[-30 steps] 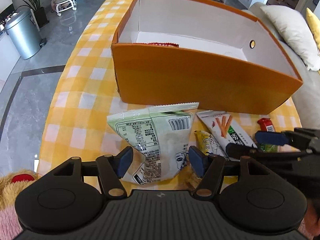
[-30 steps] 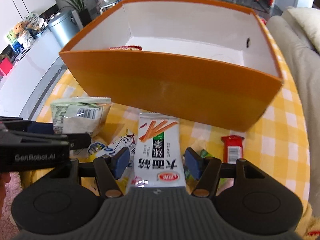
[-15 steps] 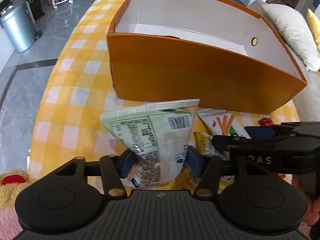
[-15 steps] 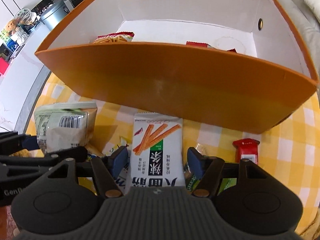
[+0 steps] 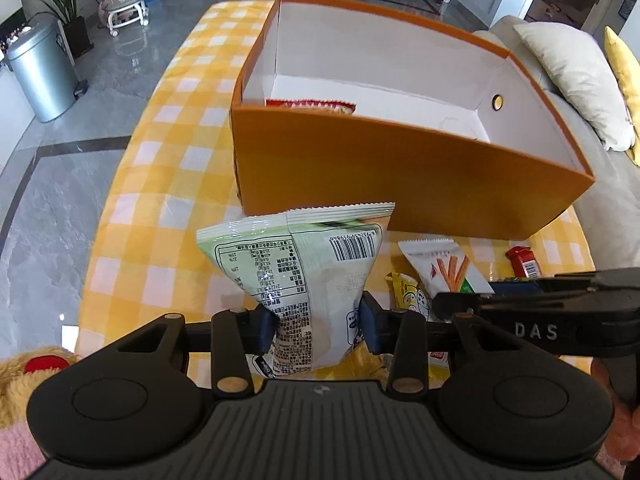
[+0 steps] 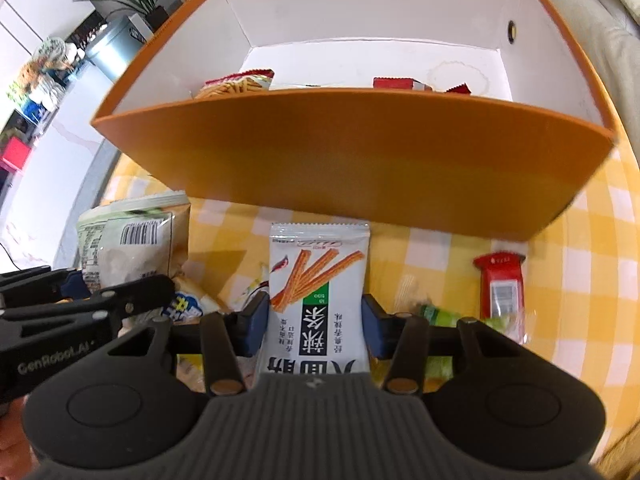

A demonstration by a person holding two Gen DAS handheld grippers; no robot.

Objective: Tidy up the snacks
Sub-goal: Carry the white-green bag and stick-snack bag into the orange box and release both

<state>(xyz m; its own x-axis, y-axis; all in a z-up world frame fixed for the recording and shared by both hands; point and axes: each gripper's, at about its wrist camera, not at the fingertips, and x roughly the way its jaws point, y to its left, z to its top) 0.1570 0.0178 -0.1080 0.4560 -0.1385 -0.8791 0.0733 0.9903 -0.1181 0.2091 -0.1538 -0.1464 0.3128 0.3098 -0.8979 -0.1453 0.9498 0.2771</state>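
My left gripper is shut on a pale green snack bag, held just in front of the orange box. My right gripper is shut on a white packet printed with orange sticks, held lifted before the same box. The box's white inside holds a fries bag at the left and red packets near the front wall. The right gripper shows at the right of the left wrist view, and the left gripper at the left of the right wrist view.
A red packet, a green wrapper and a yellow packet lie on the yellow checked tablecloth. A metal bin stands on the floor at left. A sofa with cushions is at right.
Both grippers closed on their packets and lifted them. Both moved closer to the box and higher, so more of the box's inside shows.
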